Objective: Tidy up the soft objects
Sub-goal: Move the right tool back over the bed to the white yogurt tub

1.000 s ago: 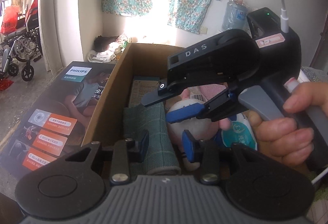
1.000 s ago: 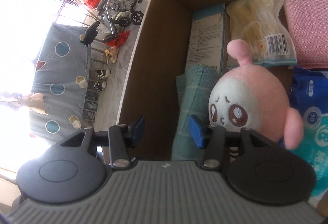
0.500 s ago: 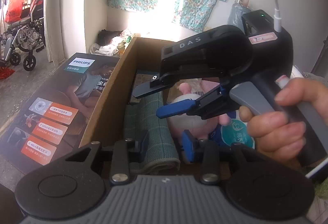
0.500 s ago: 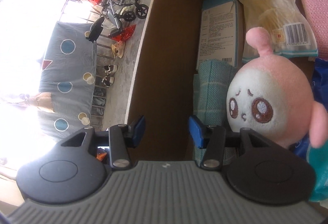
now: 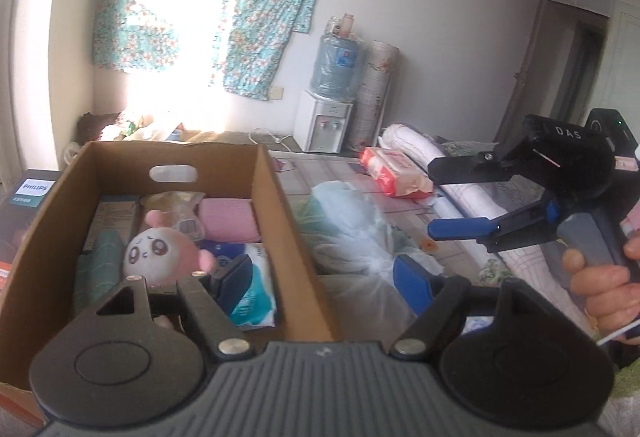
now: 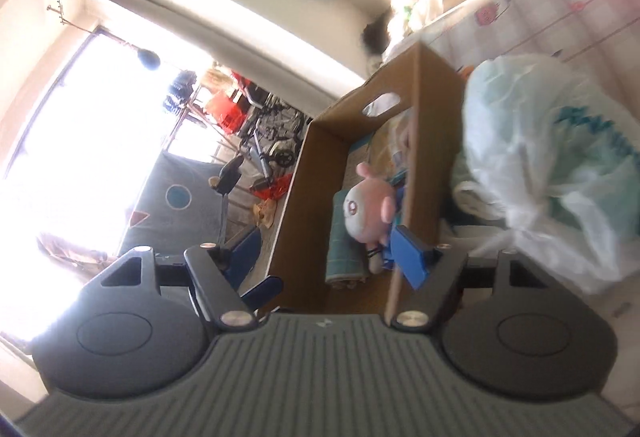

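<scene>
Both grippers wide, nothing held

The box [image 5: 280,205] holds the plush [image 5: 154,255]; the bag [image 5: 360,233] lies just right of it. My left gripper [image 5: 324,283] straddles the box wall and my right gripper [image 5: 460,197] hovers beyond; slippery plastic may slide out.

A brown cardboard box [image 5: 276,197] with an oval hand-hole sits at left, holding a pink-and-white round plush toy [image 5: 156,255], a folded pink knitted cloth [image 5: 228,219], a rolled teal towel [image 5: 98,265] and a blue-and-white tissue pack [image 5: 250,277]. The left gripper [image 5: 324,287] spreads wide in the near foreground. At right, the hand-held right gripper [image 5: 434,199] gapes over a translucent plastic bag [image 5: 356,233]
</scene>
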`<state>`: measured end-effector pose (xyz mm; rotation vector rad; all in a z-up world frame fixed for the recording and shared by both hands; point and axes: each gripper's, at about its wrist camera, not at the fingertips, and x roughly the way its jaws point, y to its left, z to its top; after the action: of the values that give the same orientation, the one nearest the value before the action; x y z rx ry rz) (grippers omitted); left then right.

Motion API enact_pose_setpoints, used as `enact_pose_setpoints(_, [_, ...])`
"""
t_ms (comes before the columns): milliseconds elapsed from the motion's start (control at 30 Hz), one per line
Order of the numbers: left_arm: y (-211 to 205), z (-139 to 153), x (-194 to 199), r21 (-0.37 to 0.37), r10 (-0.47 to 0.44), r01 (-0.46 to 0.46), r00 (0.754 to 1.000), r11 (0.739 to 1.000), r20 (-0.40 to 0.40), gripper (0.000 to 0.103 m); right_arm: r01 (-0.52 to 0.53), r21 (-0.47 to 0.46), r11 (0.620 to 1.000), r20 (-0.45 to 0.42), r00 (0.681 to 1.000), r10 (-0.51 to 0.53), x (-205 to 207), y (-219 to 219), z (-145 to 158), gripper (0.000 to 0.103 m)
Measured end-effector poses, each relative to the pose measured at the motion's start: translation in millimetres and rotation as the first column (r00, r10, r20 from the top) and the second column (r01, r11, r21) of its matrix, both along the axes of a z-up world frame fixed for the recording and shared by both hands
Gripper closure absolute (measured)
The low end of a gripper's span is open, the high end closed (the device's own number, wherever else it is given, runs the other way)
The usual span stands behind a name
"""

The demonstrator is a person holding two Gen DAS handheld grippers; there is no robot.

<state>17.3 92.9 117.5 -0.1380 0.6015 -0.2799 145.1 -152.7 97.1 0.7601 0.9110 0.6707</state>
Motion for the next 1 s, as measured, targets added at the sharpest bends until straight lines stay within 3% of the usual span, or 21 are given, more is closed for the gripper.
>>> enact_pose_setpoints(167, [-69.3, -12.0, -3.6, -0.009, -0.159, 0.159, 0.987, 0.987, 0.014, 0.023, 0.187, -0.125, 0.974, 0.061, 0.982, -0.18, -56.7, -99.3, 4.0, 0.027])
enact_pose_setpoints(300, [-119.7, -41.4, 1.7, -0.032, -0.259, 0.259, 0.966, 0.965, 0.015, 0.023, 0.255, -0.196, 0.947, 0.057, 0.967, -0.248, -83.0, -147.0, -17.7, 0.027])
enact_pose_setpoints(467, [-169.5, -89.5, 15.6, 0.04, -0.298, 0.3, 0.954, 0.953, -0.037, 0.026, 0.287, -0.247, 0.926, 0.044, 0.957, -0.285, -100.3, -167.0, -48.6, 0.027])
enact_pose_setpoints(533, [-180.1, -101.7, 21.2, 0.049, -0.315, 0.317, 0.948, 0.947, -0.057, 0.033, 0.28, -0.249, 0.927, 0.032, 0.959, -0.281, -102.6, -169.4, -61.2, 0.027])
enact_pose_setpoints(700, [-199.4, -126.8, 25.3, 0.153, -0.327, 0.338, 0.941, 0.929, -0.093, 0.046, 0.192, -0.361, 0.913, 0.064, 0.981, -0.182, -90.8, -147.4, -72.2, 0.03])
enact_pose_setpoints(800, [-197.6, -138.9, 28.1, 0.15, -0.331, 0.349, 0.934, 0.925, -0.134, 0.048, 0.142, -0.525, 0.839, 0.131, 0.988, -0.085, -74.1, -119.3, -74.1, 0.03])
enact_pose_setpoints(867, [-192.2, -145.3, 27.0, 0.152, -0.321, 0.343, 0.935, 0.927, -0.154, 0.05, 0.113, -0.632, 0.767, 0.14, 0.99, -0.031, -61.2, -102.3, -83.7, 0.03])
enact_pose_setpoints(933, [-185.8, -149.8, 25.2, 0.15, -0.314, 0.339, 0.934, 0.929, -0.17, 0.051, 0.074, -0.691, 0.719, 0.124, 0.992, 0.017, -50.5, -90.6, -94.7, 0.03])
enact_pose_setpoints(967, [-182.5, -151.5, 24.4, 0.147, -0.313, 0.339, 0.934, 0.929, -0.175, 0.051, 0.056, -0.703, 0.709, 0.109, 0.994, 0.029, -46.6, -87.4, -99.9, 0.034])
enact_pose_setpoints(1000, [-178.9, -152.8, 23.3, 0.142, -0.313, 0.339, 0.933, 0.93, -0.178, 0.051, 0.044, -0.717, 0.696, 0.096, 0.995, 0.036, -43.3, -84.4, -105.2, 0.052])
